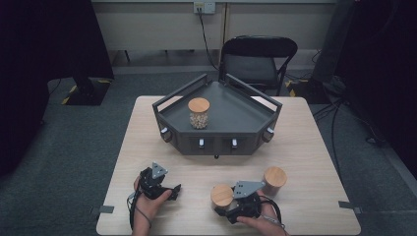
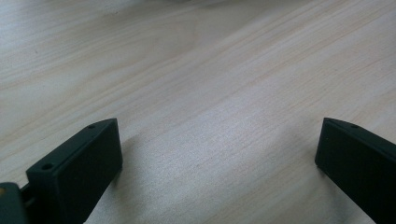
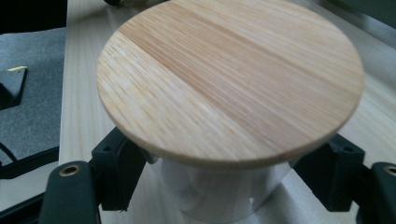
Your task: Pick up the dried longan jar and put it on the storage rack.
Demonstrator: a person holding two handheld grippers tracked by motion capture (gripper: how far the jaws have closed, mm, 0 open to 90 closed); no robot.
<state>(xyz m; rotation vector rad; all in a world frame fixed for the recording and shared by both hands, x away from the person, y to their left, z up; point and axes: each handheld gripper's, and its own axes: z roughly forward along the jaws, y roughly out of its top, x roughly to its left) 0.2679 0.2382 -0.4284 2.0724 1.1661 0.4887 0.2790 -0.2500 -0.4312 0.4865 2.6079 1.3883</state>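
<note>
High view: the right tool (image 1: 227, 209) pinches a jar (image 1: 222, 195) at the table's (image 1: 305, 147) near edge; the tray (image 1: 236, 115) lies beyond.

Left gripper view: the left tool (image 2: 219, 154) rests spread, holding nothing.

Right gripper view: its jaws press the glass under the lid (image 3: 231, 79); best to lift straight and keep the jar upright.

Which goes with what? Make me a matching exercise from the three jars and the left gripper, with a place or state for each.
1 filled jar
2 rightmost jar
3 front jar
4 left gripper

A open, empty
B clamped by the right gripper
C in the grey tray
D free on the table

Pairs: 1-C, 2-D, 3-B, 4-A
</note>
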